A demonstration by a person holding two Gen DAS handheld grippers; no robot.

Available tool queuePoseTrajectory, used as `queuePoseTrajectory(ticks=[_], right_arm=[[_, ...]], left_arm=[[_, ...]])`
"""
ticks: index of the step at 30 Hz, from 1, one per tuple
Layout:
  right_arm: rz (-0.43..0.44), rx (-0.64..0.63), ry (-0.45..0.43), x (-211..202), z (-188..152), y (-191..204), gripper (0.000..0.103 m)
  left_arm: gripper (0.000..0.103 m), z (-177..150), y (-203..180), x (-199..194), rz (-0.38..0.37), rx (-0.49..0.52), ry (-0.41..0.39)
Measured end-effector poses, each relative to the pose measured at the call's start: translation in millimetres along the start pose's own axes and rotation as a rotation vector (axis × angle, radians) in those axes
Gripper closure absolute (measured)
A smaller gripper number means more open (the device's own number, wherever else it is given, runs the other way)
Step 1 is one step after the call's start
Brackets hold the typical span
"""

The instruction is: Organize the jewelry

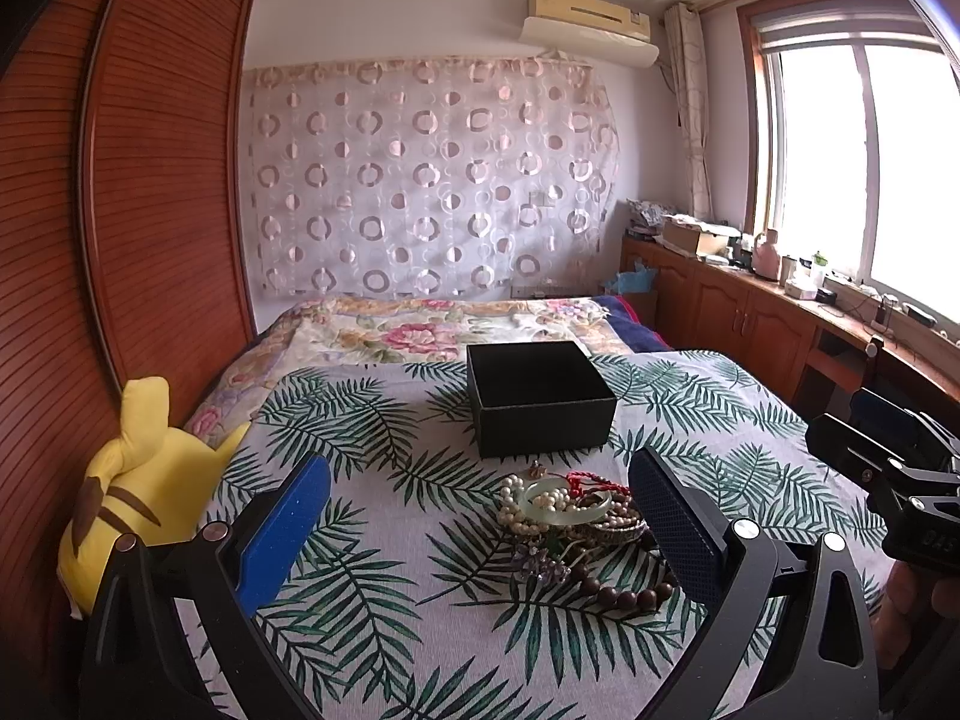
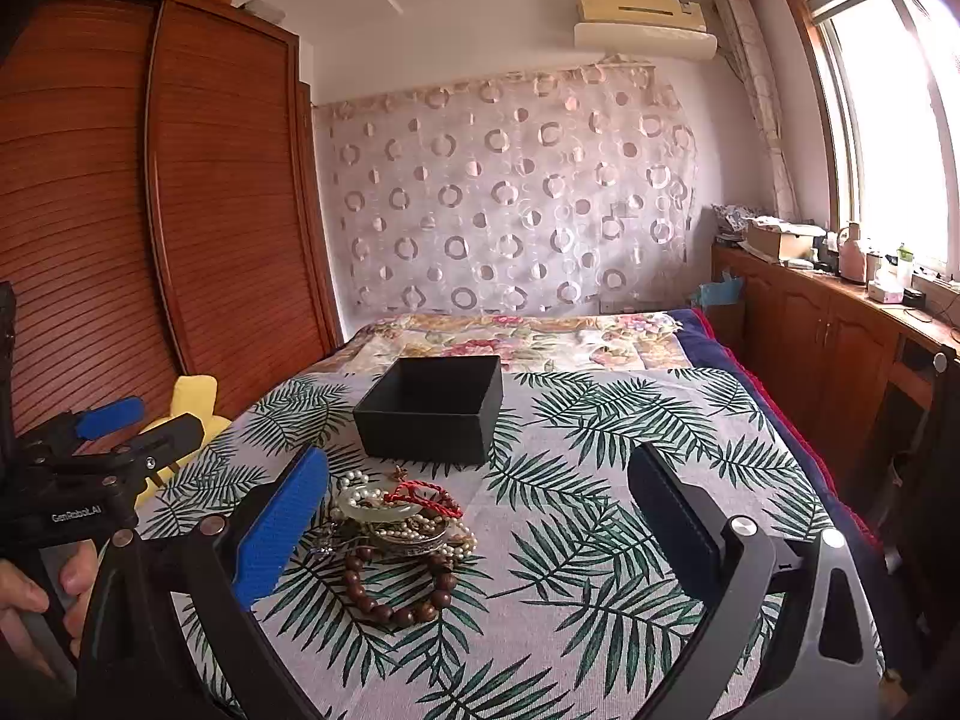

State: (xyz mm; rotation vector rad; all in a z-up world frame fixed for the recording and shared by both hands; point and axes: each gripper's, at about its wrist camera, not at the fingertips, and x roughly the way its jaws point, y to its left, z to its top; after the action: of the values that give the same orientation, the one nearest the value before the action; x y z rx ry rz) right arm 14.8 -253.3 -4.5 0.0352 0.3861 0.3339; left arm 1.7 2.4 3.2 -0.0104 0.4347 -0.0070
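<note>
Left wrist: jewelry pile (image 1: 576, 525) near black box (image 1: 540, 399).

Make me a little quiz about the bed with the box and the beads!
1. True or false: the black box has its lid on.
2. Which lies nearest the camera in the right wrist view: A) brown bead bracelet B) red cord bracelet C) black box?
3. Fill in: both pairs of tongs, left tongs and right tongs, are ____.

Key: 1 false, it is open on top. 2 A. 3 open, holding nothing.
</note>
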Motion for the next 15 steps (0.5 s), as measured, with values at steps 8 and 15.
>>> queuePoseTrajectory(ticks=[8,15], right_arm=[[0.007,-0.002,0.01,2.8,-1.0,1.9,0.002],[0.048,-0.015,0.07,15.6,-8.2,-0.4,0.014]], left_arm=[[0.007,-0.1,0.8,-2.5,0.001,-0.001,0.005],[0.006,-12.6,1.8,12.3,-0.024,-0.001,0.053]])
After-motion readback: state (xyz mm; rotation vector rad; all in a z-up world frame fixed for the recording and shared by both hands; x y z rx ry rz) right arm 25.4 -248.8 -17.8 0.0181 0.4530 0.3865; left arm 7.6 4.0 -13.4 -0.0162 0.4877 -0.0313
